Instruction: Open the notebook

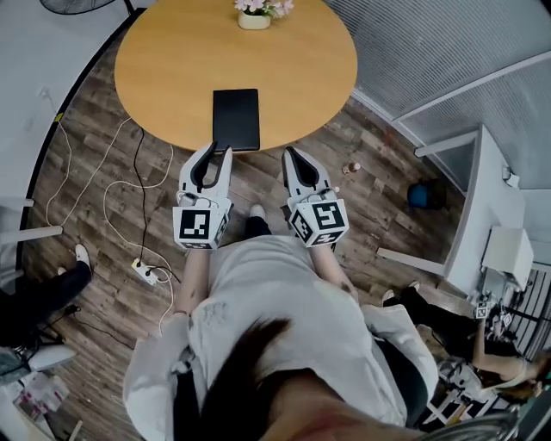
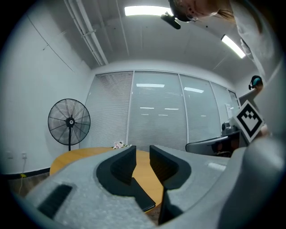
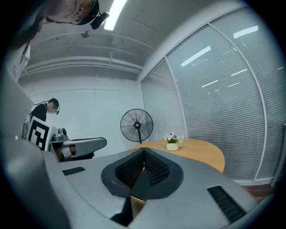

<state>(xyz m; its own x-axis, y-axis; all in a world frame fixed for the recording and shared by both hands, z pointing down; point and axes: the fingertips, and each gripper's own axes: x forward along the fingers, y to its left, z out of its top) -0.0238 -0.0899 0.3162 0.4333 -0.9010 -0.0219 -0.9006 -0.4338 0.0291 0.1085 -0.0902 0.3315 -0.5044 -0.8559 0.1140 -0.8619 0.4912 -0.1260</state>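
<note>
A closed black notebook (image 1: 236, 119) lies flat on the round wooden table (image 1: 172, 60), close to its near edge. Both grippers are held level over the floor, just short of that edge. My left gripper (image 1: 219, 150) is open, its tips right at the notebook's near left corner, not touching it. In the left gripper view its black pads (image 2: 123, 165) stand apart with nothing between them, and the notebook (image 2: 145, 200) shows low in the gap. My right gripper (image 1: 290, 153) is to the notebook's right, jaws shut, tips meeting (image 3: 143, 150), holding nothing.
A small pot of flowers (image 1: 255, 13) stands at the table's far edge. A standing fan (image 2: 69, 121) is behind the table. Cables and a power strip (image 1: 145, 272) lie on the wooden floor at left. A white desk (image 1: 495, 215) and seated people are at right.
</note>
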